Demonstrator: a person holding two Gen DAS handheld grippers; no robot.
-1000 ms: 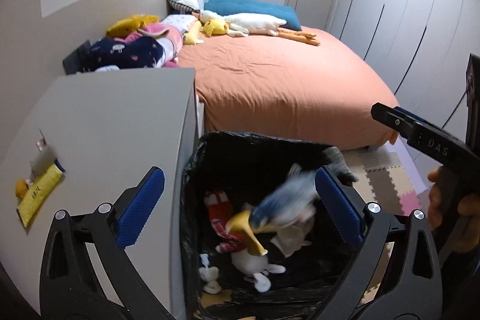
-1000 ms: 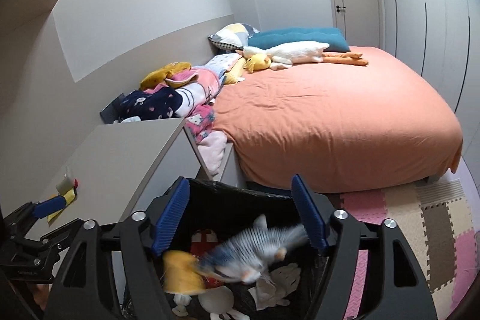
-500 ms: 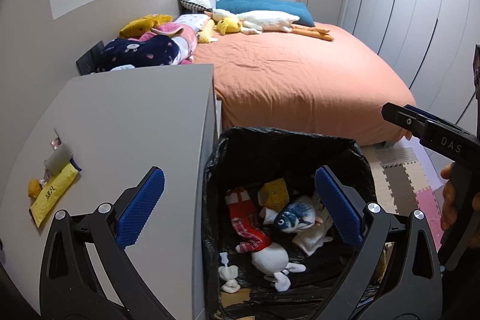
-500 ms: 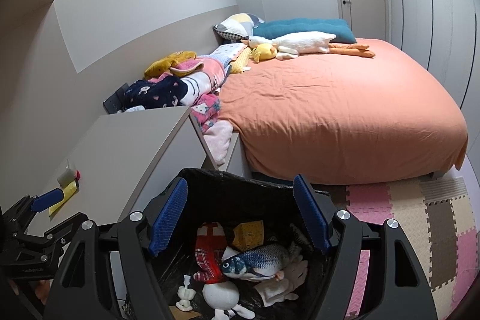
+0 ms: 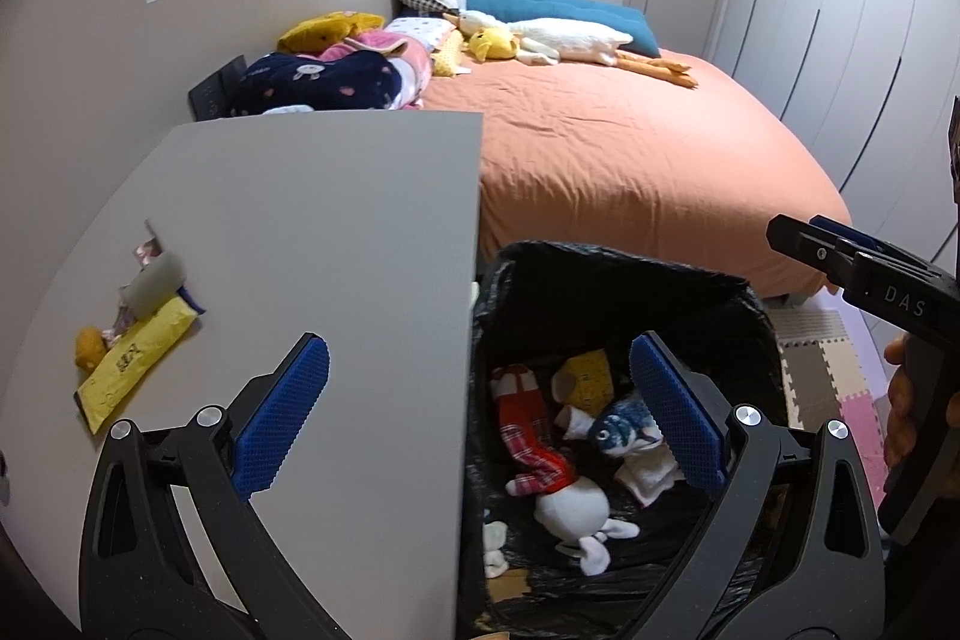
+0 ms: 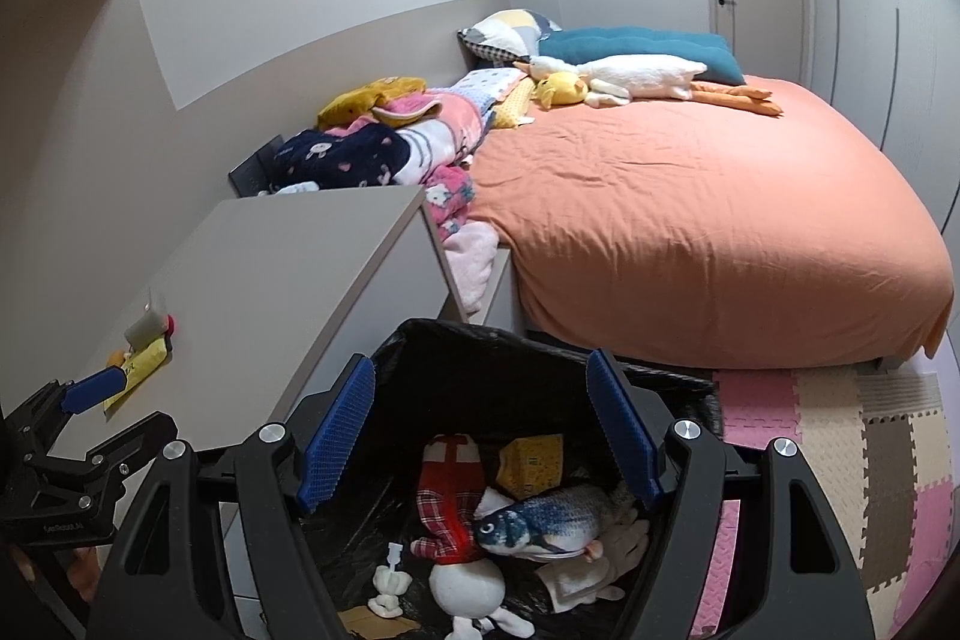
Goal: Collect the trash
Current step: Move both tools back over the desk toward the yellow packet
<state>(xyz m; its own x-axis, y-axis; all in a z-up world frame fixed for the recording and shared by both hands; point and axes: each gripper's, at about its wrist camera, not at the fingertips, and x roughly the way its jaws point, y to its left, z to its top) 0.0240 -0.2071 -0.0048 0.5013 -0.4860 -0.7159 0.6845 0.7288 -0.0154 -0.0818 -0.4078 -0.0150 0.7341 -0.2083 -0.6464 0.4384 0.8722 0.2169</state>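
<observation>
Bedroom setting, orange bed [image 5: 630, 160] behind and a grey desk [image 5: 312, 232] running down the left of the left wrist view. Beside the desk stands a bin lined with a black bag [image 5: 612, 268], and it's well stocked: a plush fish [image 5: 624, 433], a white doll in red plaid [image 5: 540, 451], a yellow packet [image 5: 591, 379] and some white cloth. The left hand-held gripper [image 5: 480, 418] hangs with its blue pads wide apart and nothing between them, one pad over the desk, the other over the bin. Off to the left on the desk lies the remaining trash: a yellow wrapper [image 5: 141, 355] with a grey scrap [image 5: 153, 283] against its far end, well apart from the pads. The right hand-held gripper [image 5: 864, 268] pokes in from the right edge. Over to the right wrist view: the bin [image 6: 540, 352] sits directly below the right hand-held gripper [image 6: 480, 430], jaws spread and empty, the fish [image 6: 552, 523] lying on top of the doll [image 6: 450, 508] inside. The wrapper pile [image 6: 144, 349] is far to the left on the desk [image 6: 288, 280], just beyond the left hand-held gripper's blue tip [image 6: 93, 388].
</observation>
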